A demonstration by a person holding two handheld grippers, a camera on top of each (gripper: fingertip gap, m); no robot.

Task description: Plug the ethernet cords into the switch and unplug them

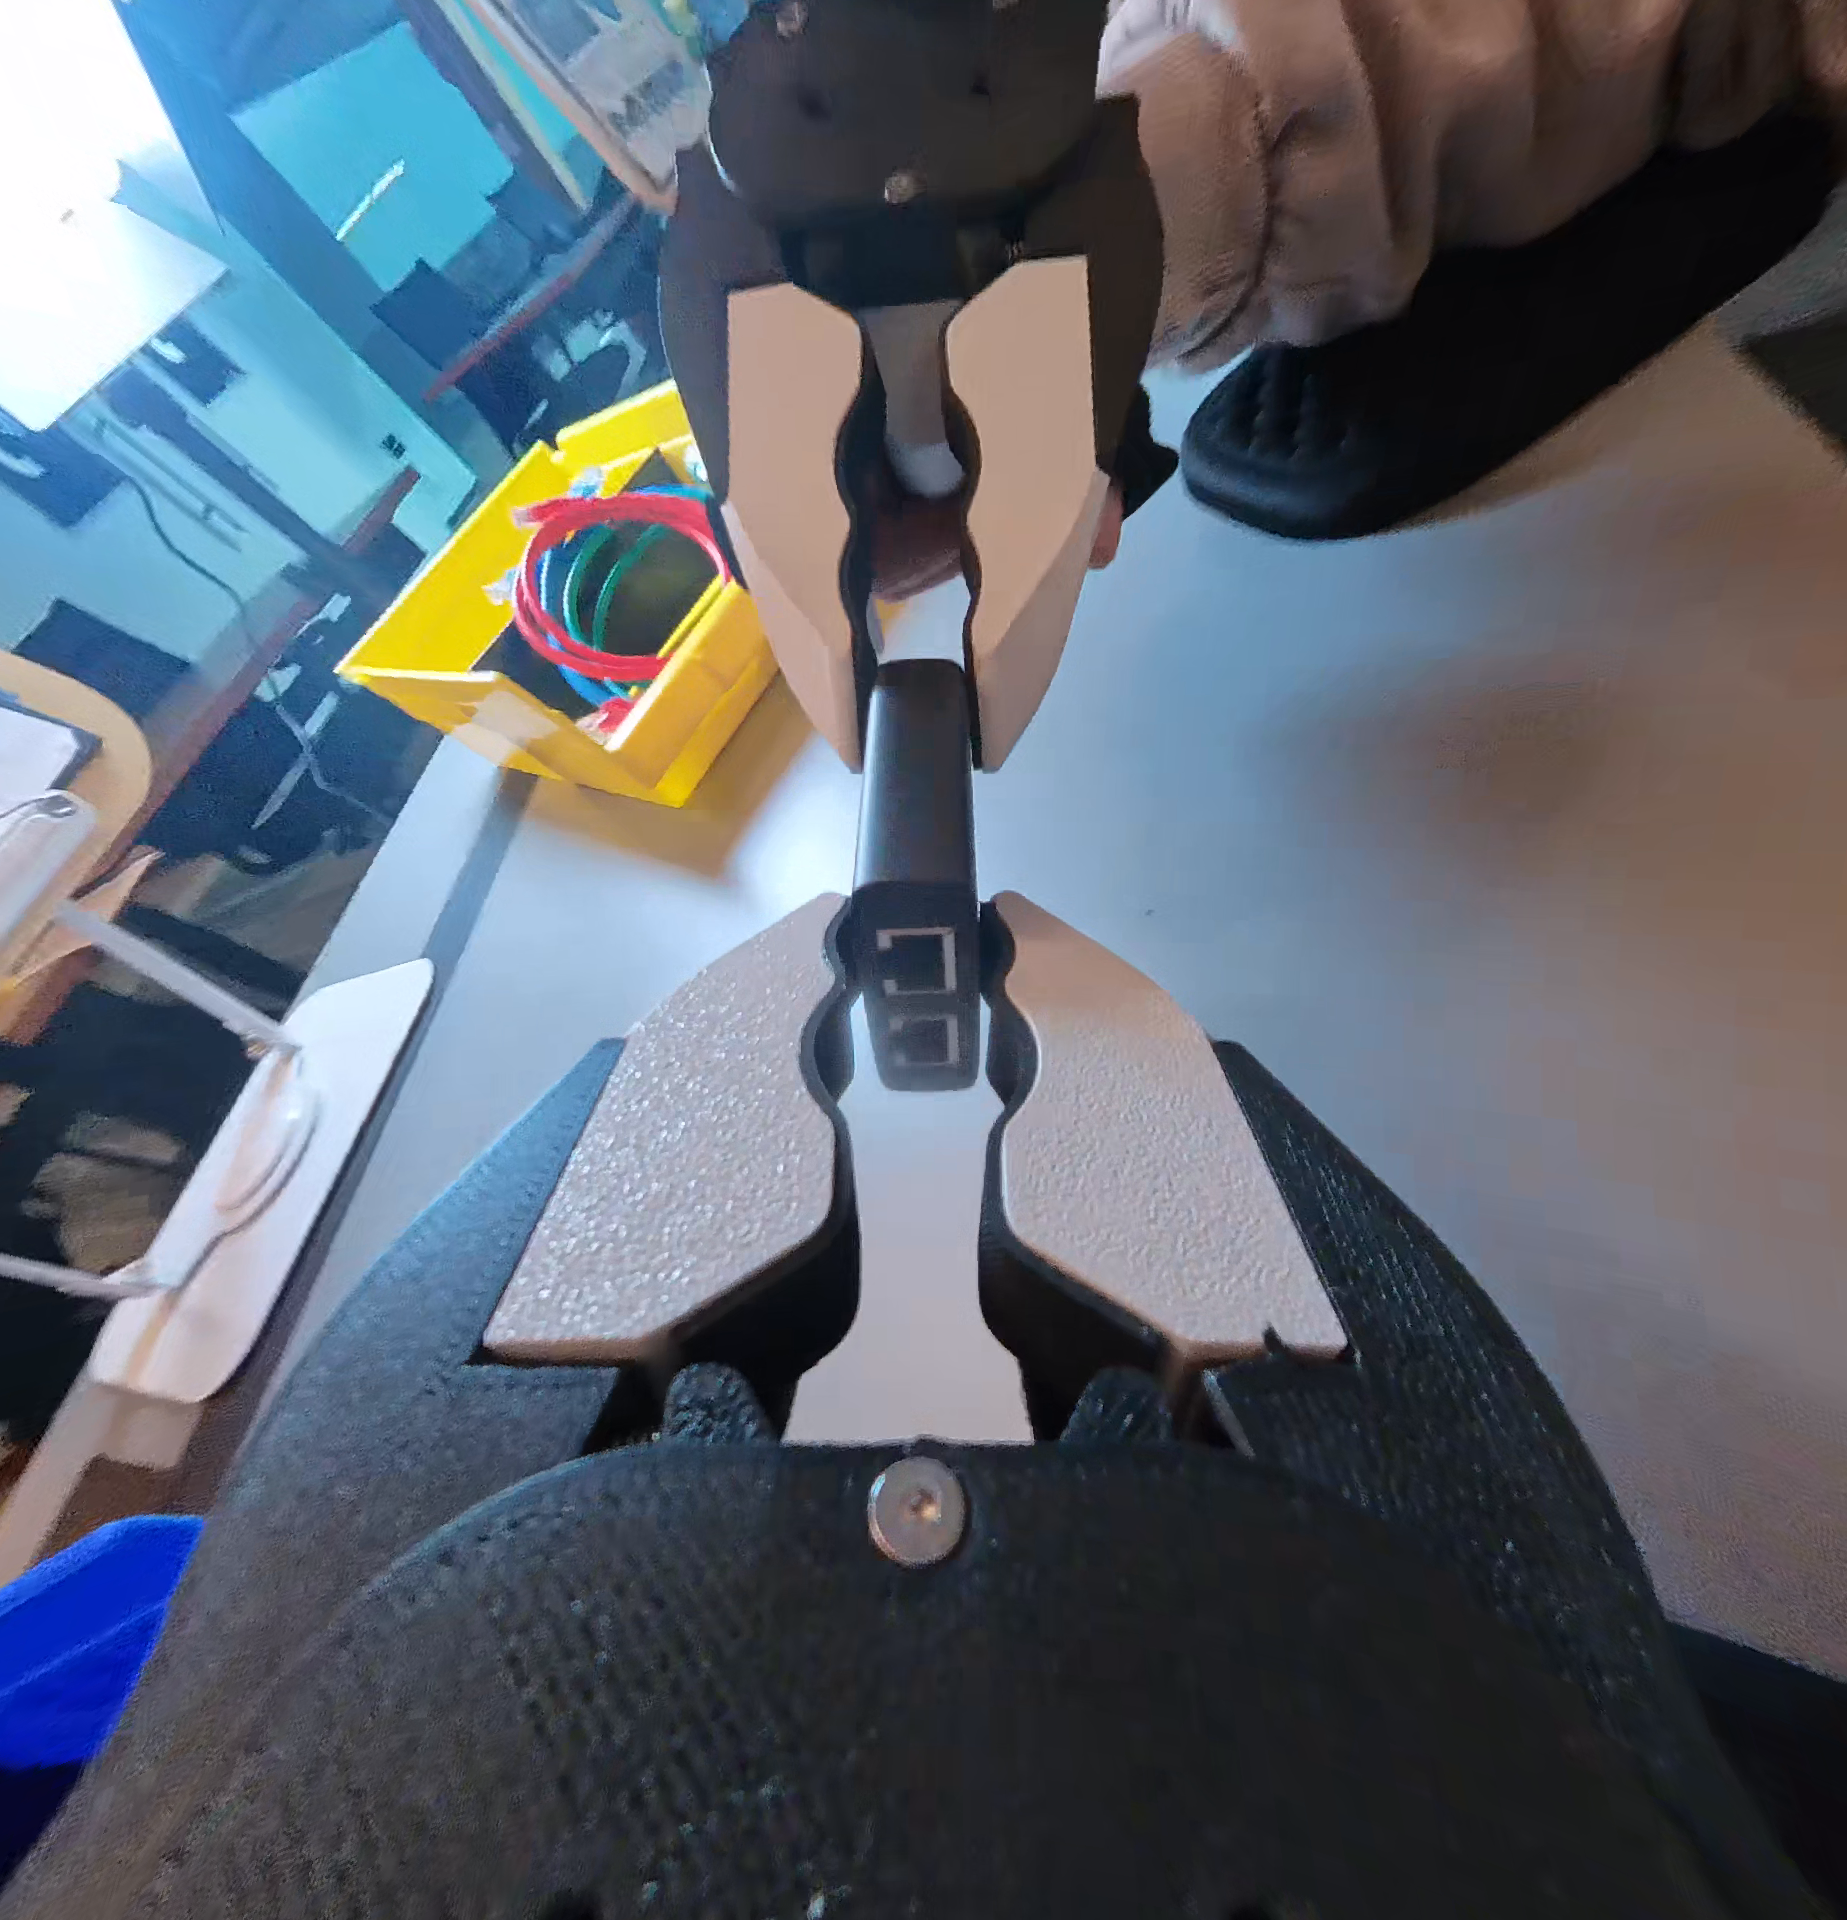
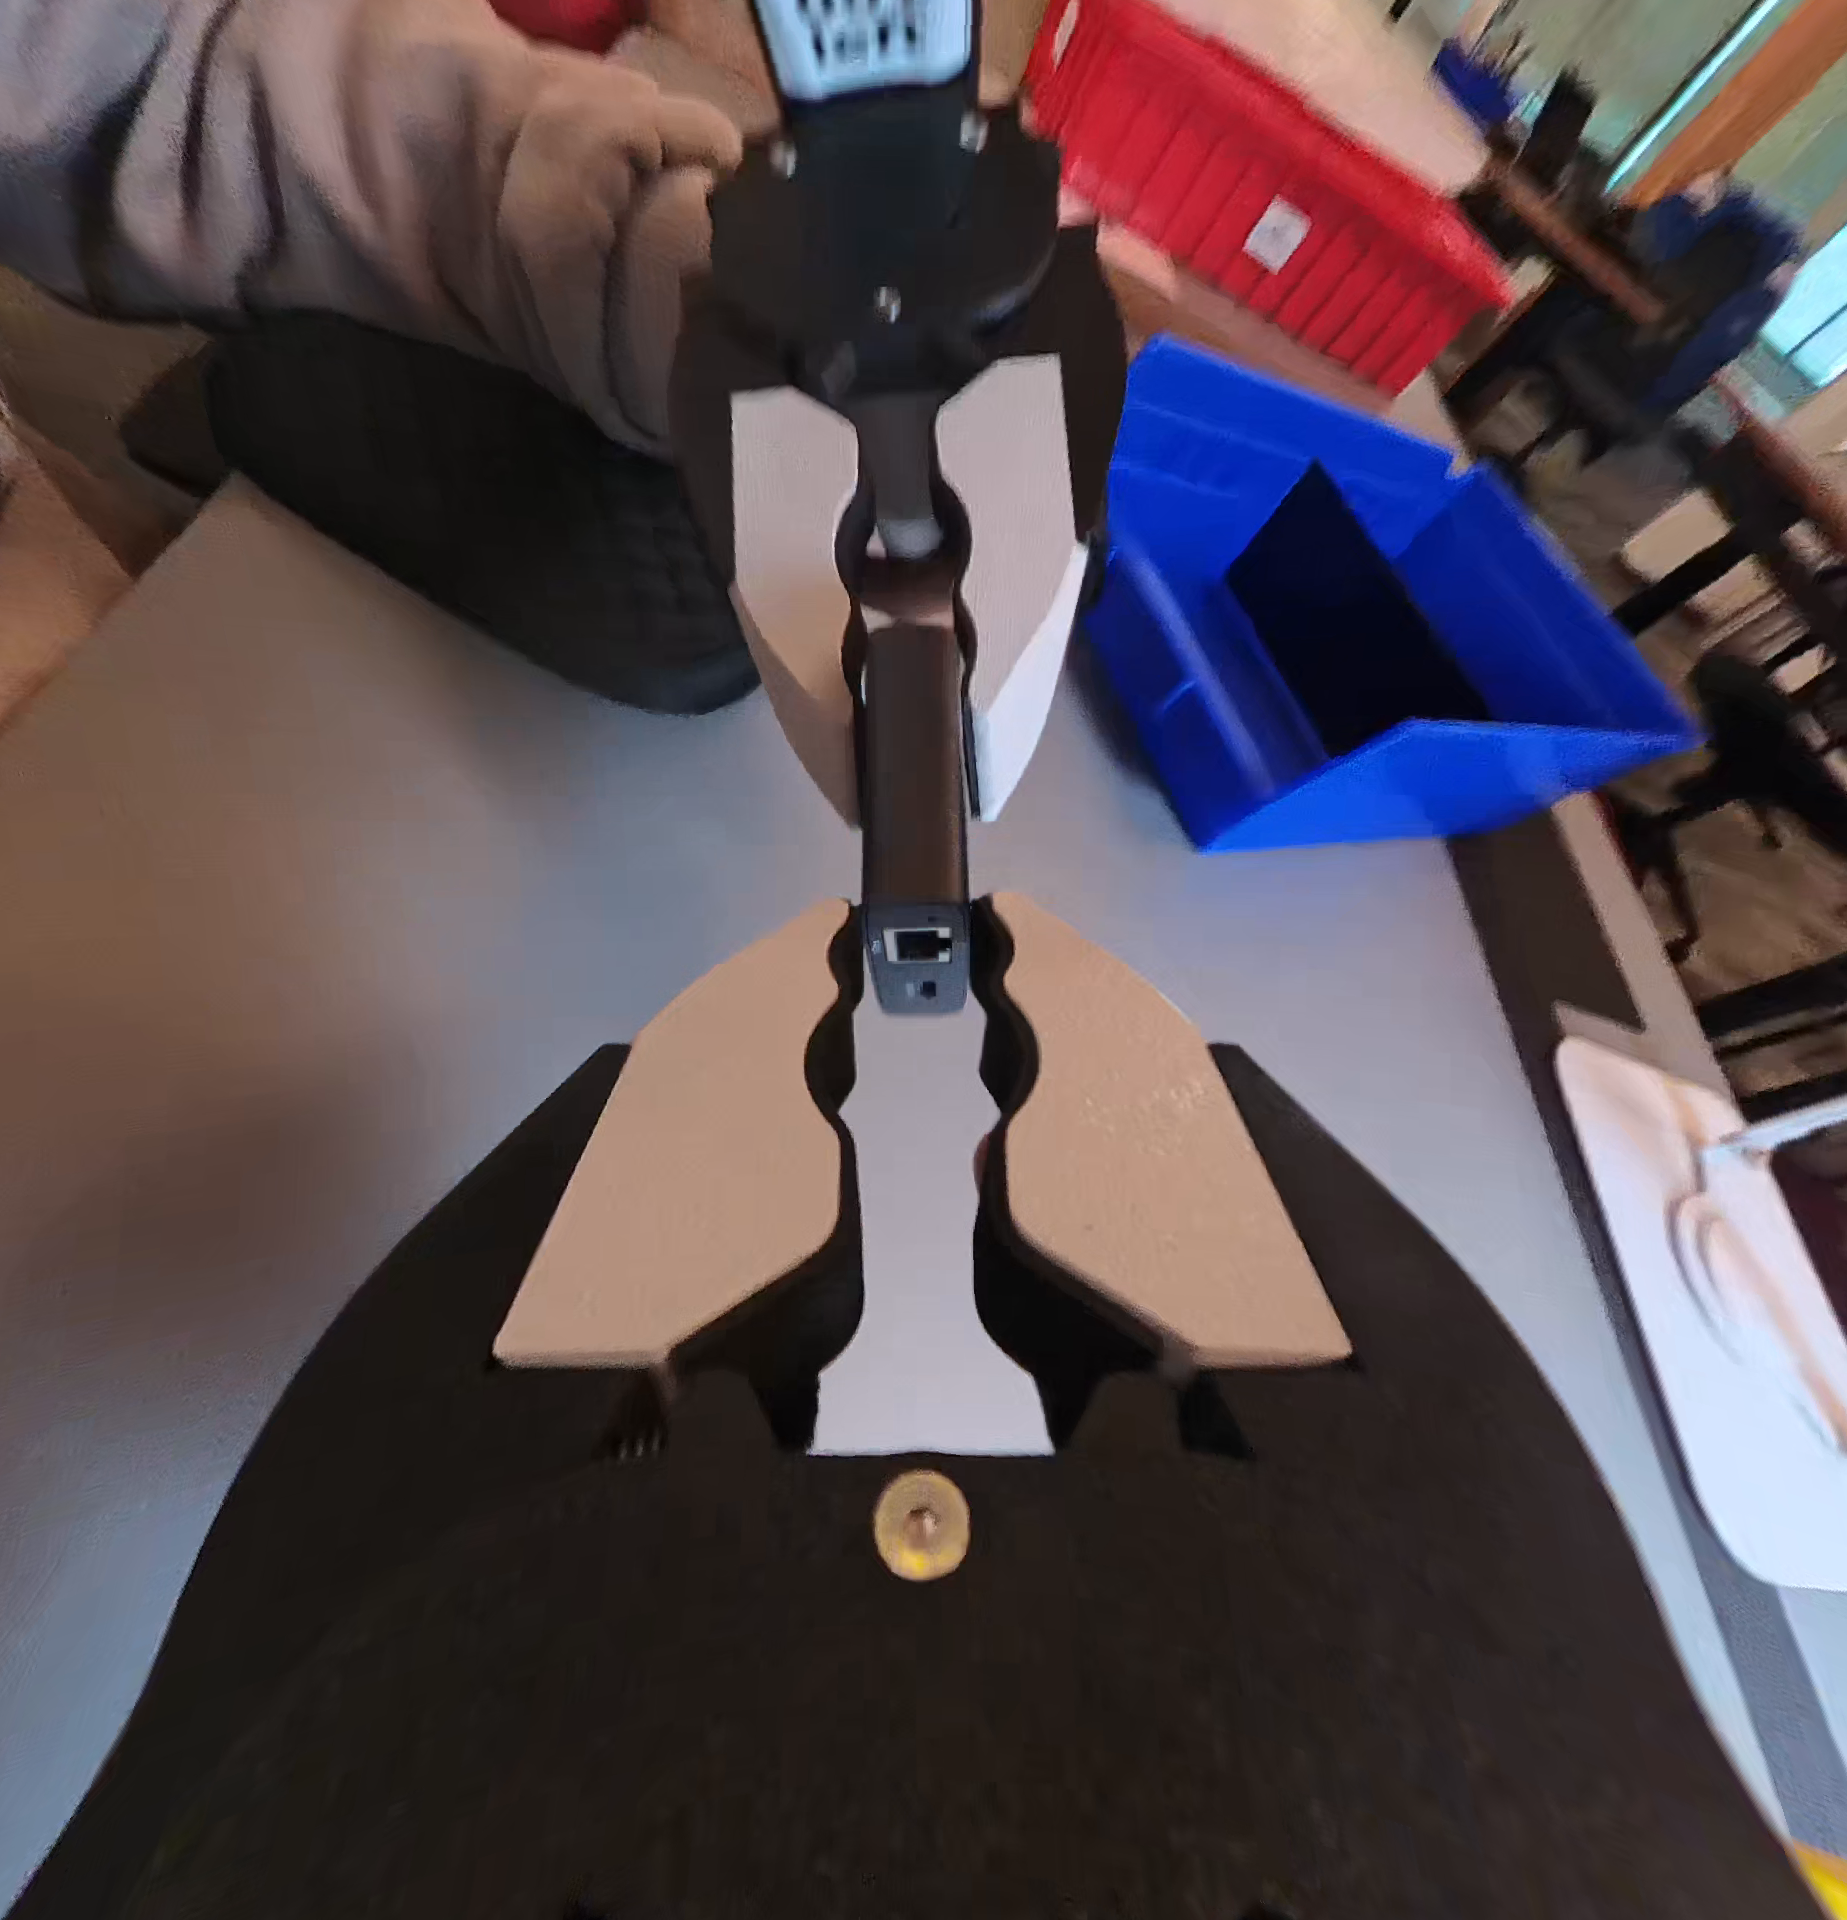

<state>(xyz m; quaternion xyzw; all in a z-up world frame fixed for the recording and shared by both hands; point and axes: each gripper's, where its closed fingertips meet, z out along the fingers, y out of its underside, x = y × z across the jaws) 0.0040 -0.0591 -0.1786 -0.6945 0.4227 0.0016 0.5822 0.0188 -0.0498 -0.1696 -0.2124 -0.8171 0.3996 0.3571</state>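
Gripping switch (image 1: 914, 831), seemingly both ends

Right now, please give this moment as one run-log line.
left gripper: shut on switch | right gripper: shut on switch, other end | ports: empty | cords: in yellow bin
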